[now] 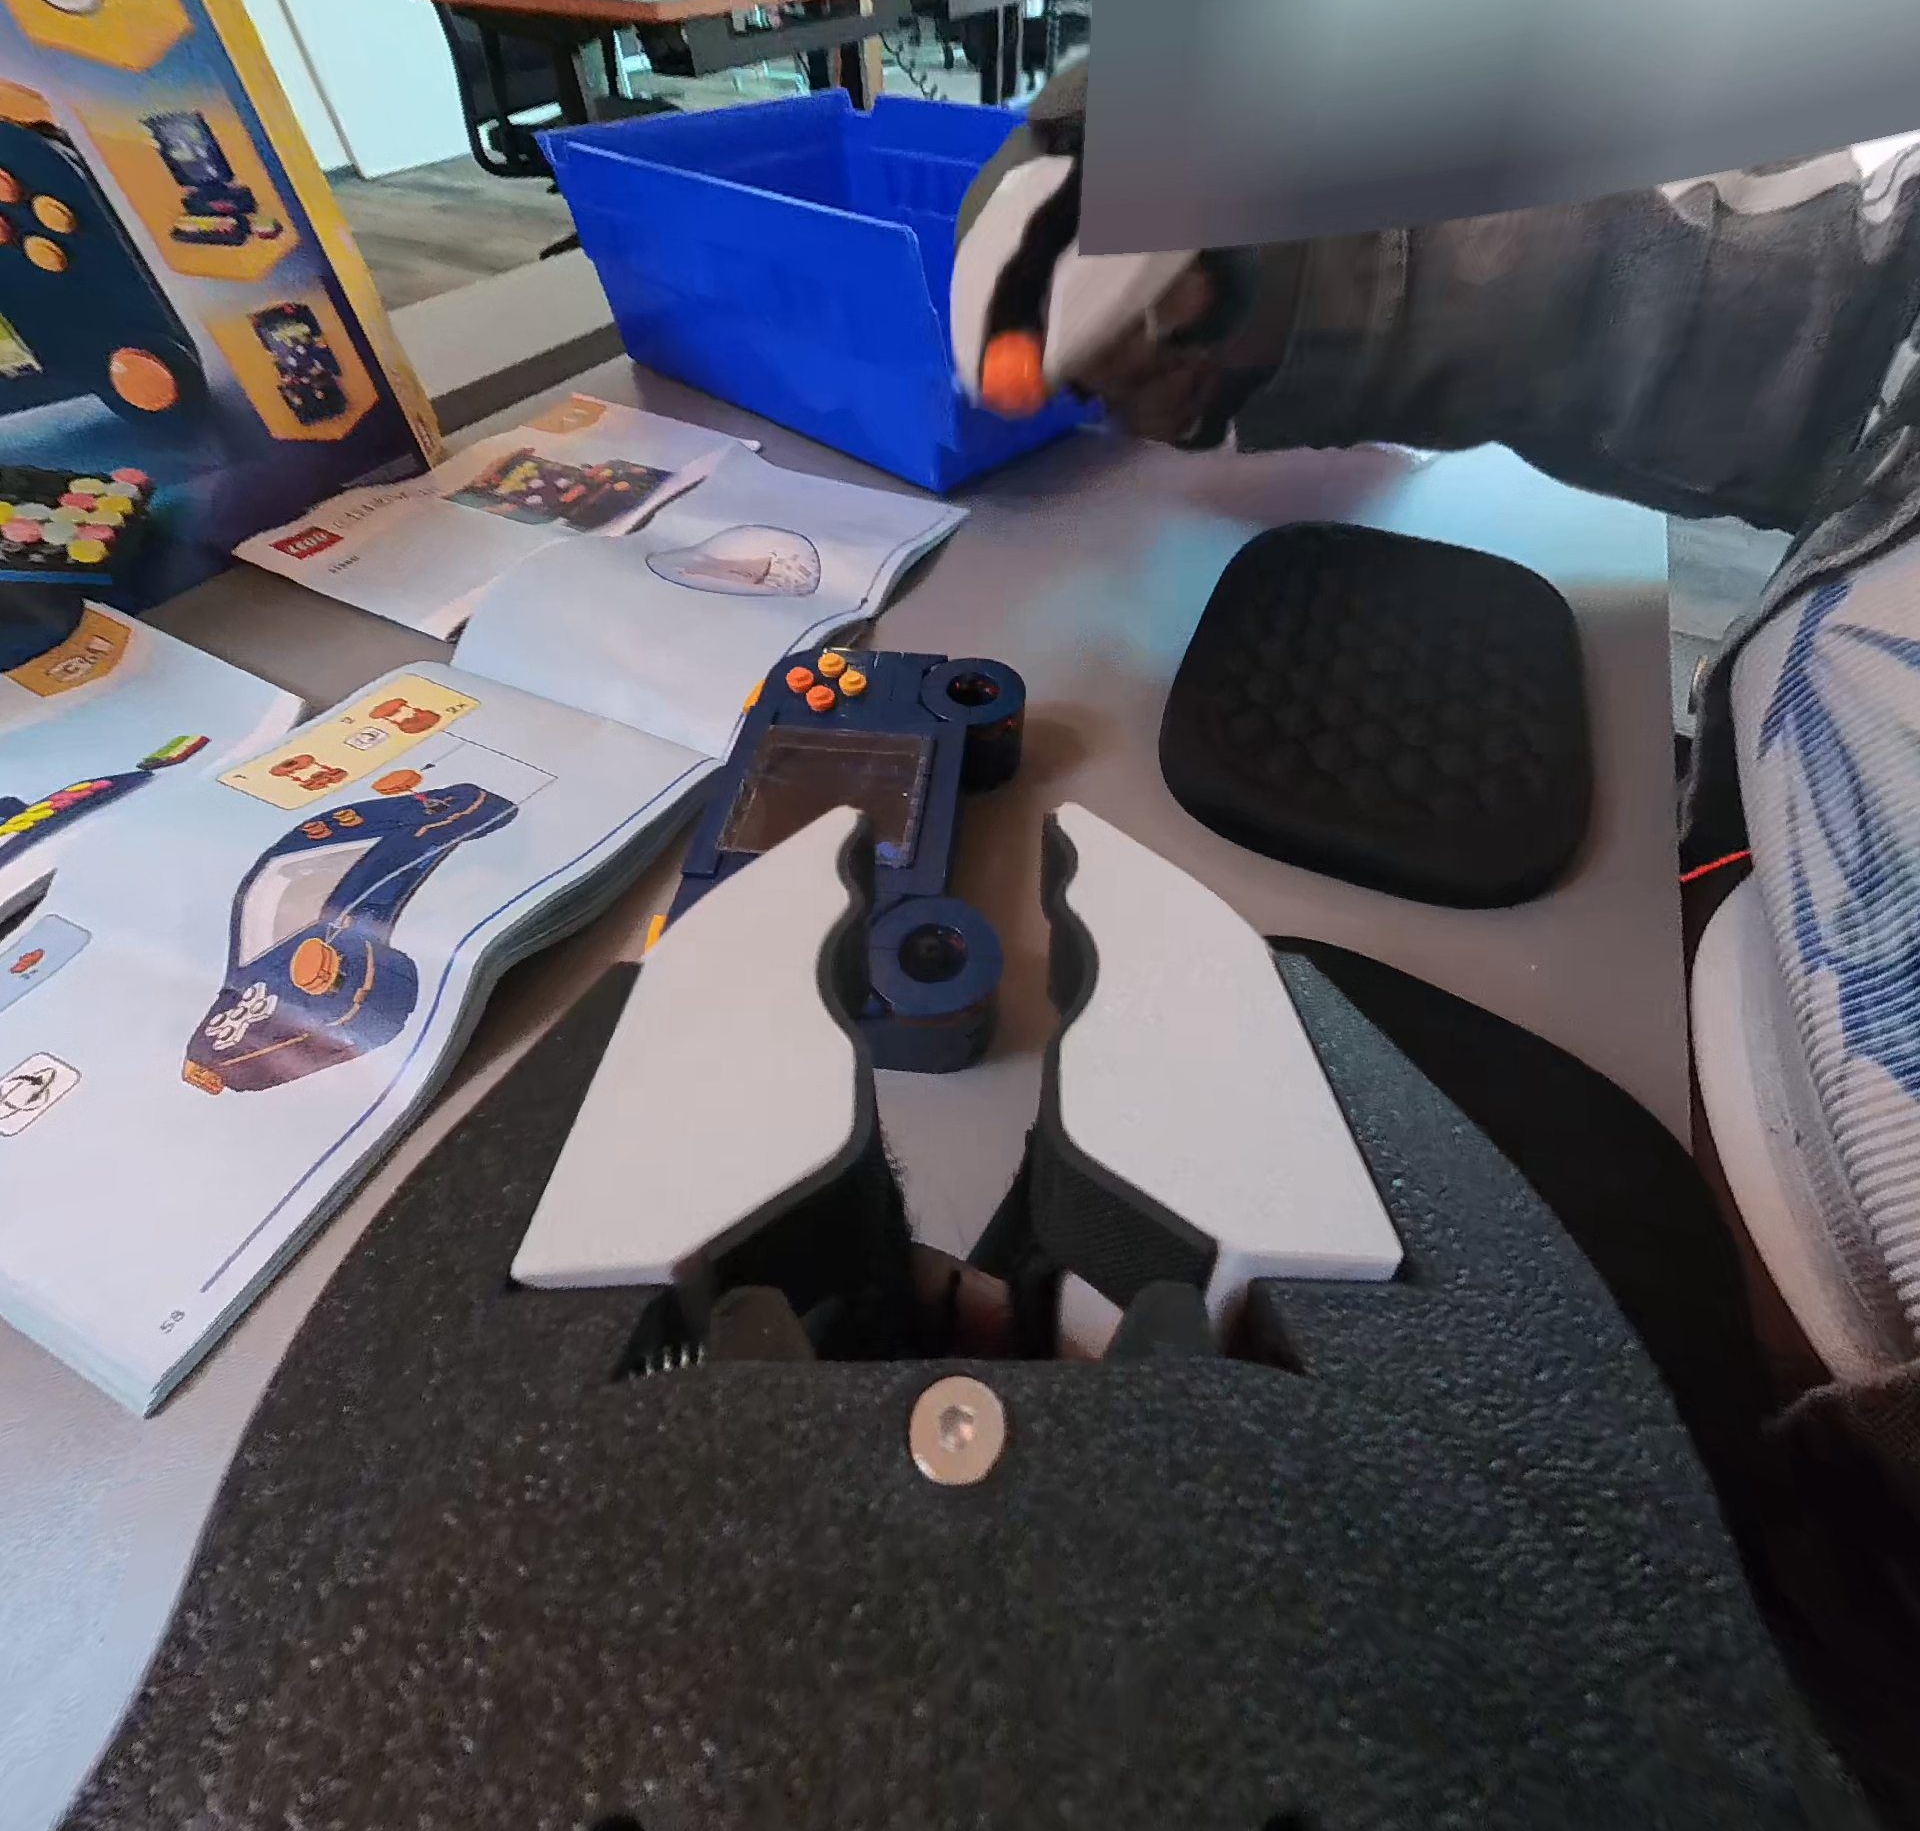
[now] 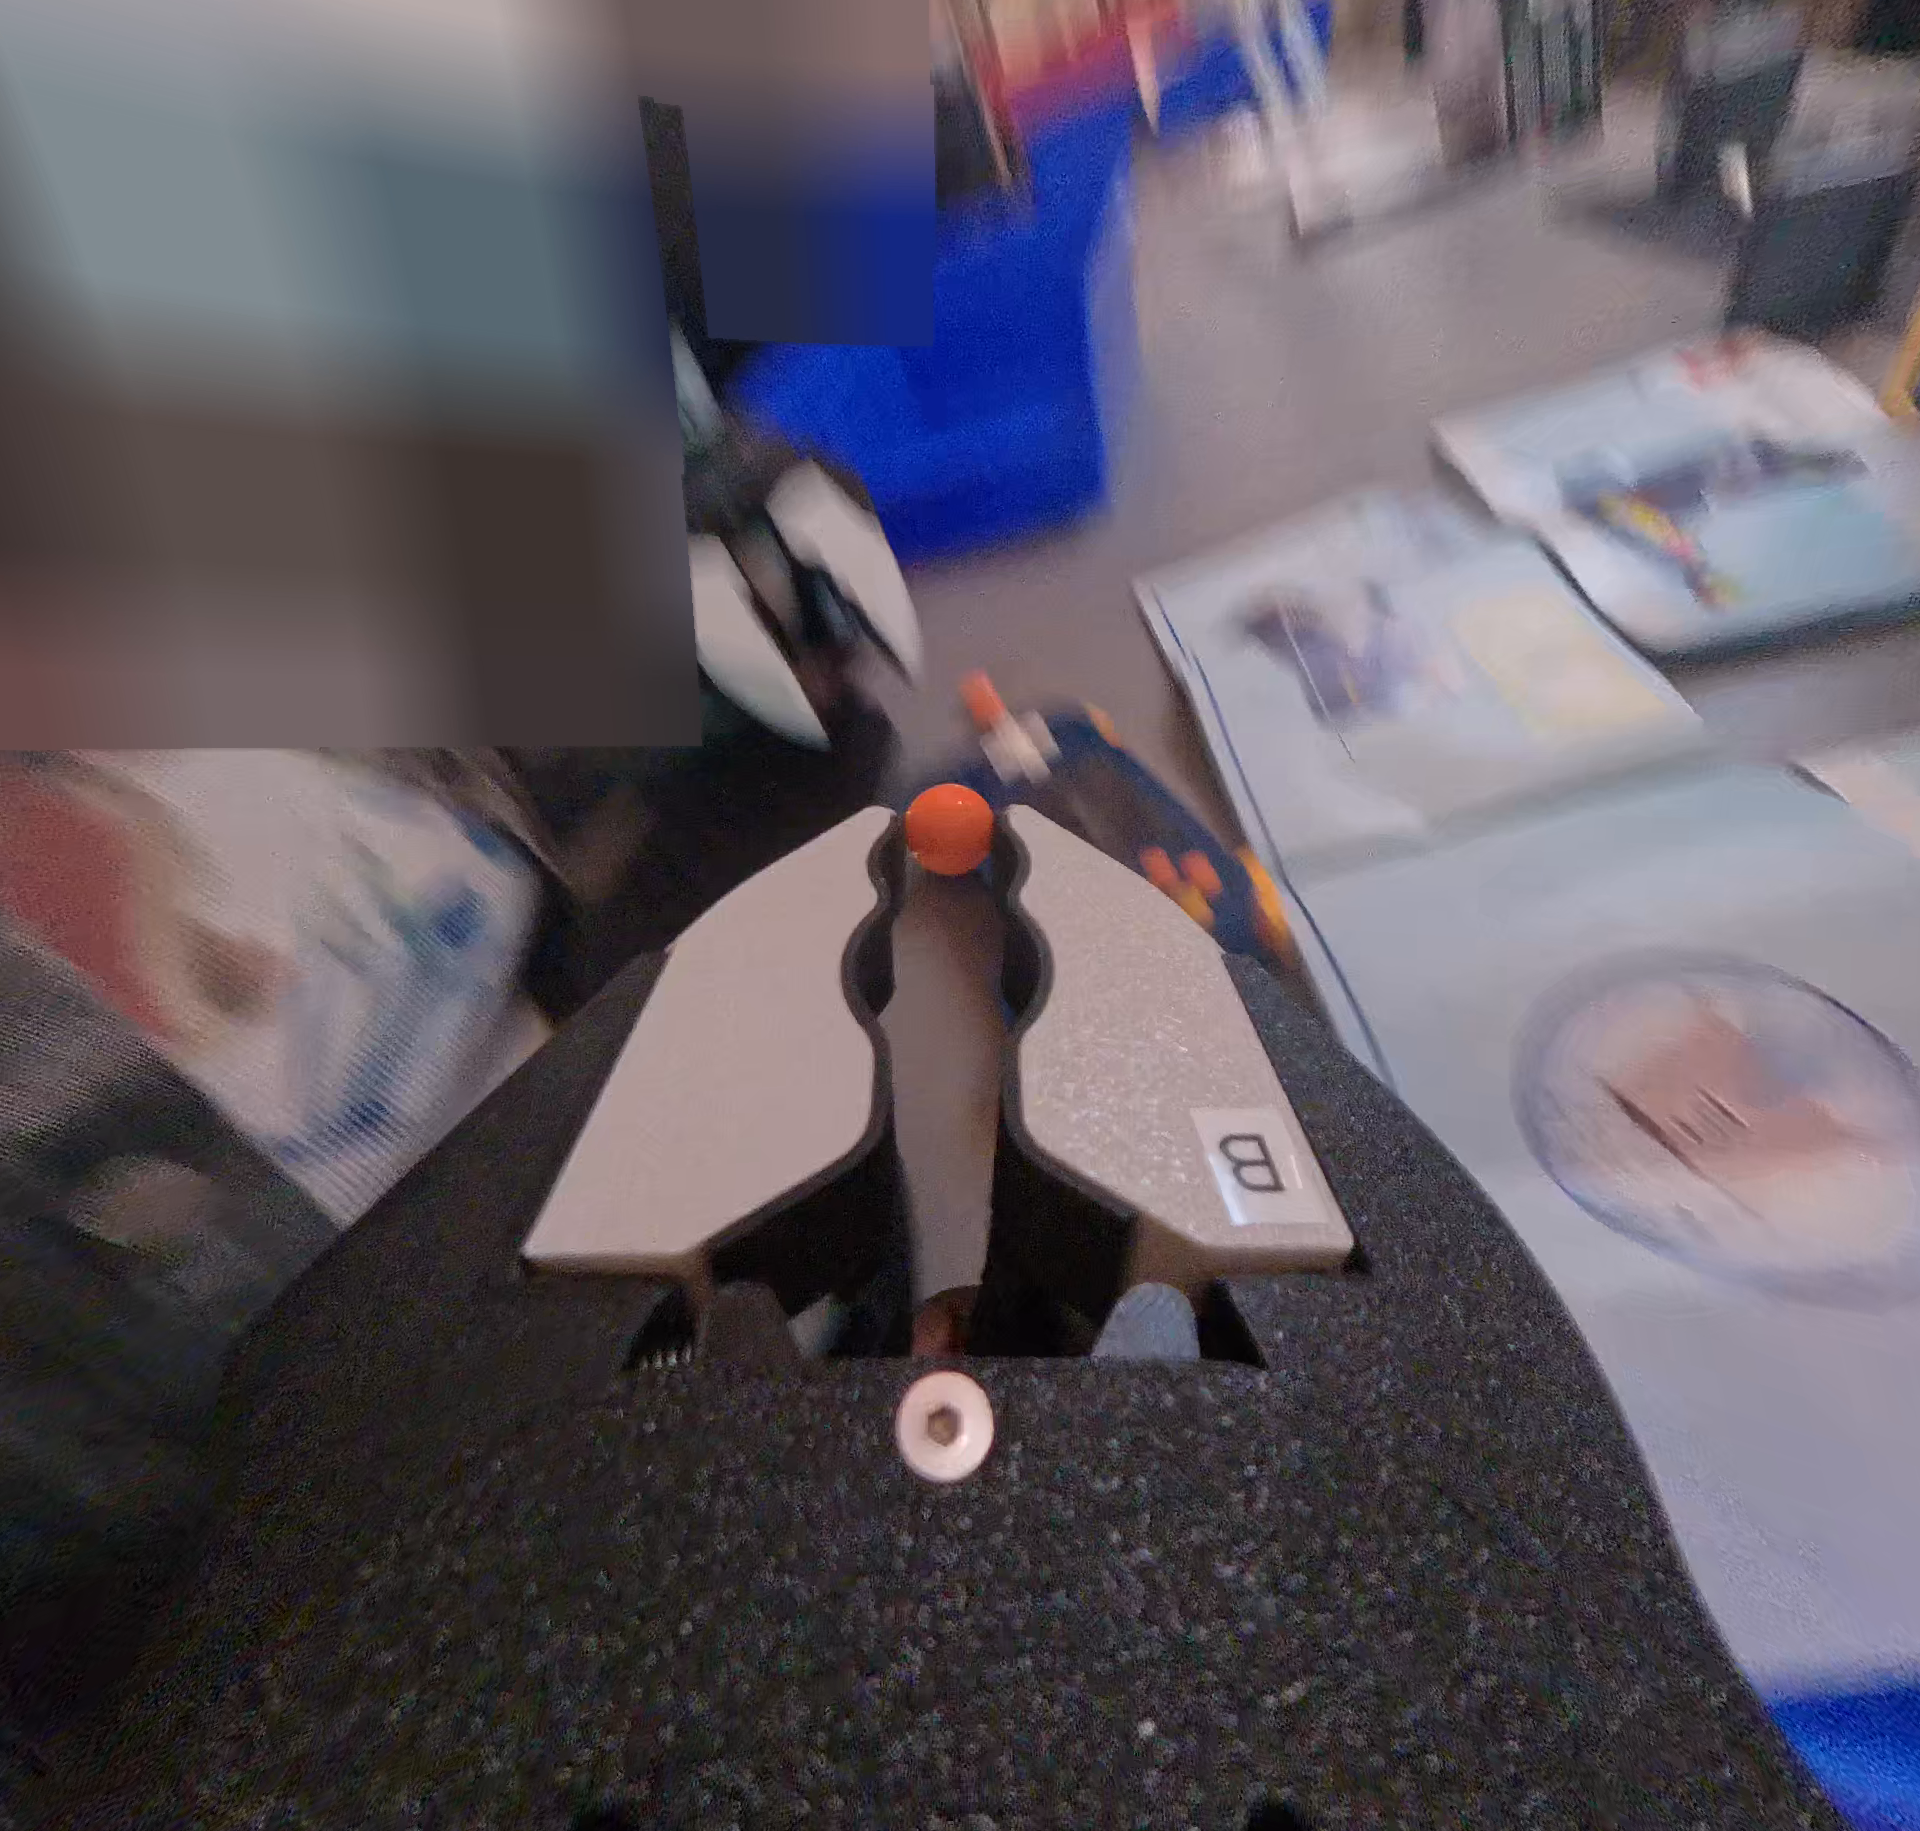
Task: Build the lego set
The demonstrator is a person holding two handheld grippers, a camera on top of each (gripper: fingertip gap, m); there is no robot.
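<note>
A dark blue lego console model (image 1: 842, 805) with a clear screen, small orange studs and two round sockets lies on the grey table. My left gripper (image 1: 951, 831) is open, its fingers either side of the model's near socket (image 1: 935, 955), touching nothing I can see. My right gripper (image 2: 948, 831) is shut on a small orange ball piece (image 2: 948, 827) at its fingertips. It also shows in the left wrist view (image 1: 1013, 373), above the front edge of the blue bin. The right wrist view is blurred; the model (image 2: 1132, 825) lies beyond the ball.
A blue plastic bin (image 1: 790, 264) stands behind the model. Open instruction booklets (image 1: 343, 908) lie left of it, with the set's box (image 1: 156, 223) at far left. A black padded mat (image 1: 1371, 711) lies to the right. A person's sleeve (image 1: 1558, 327) reaches across at right.
</note>
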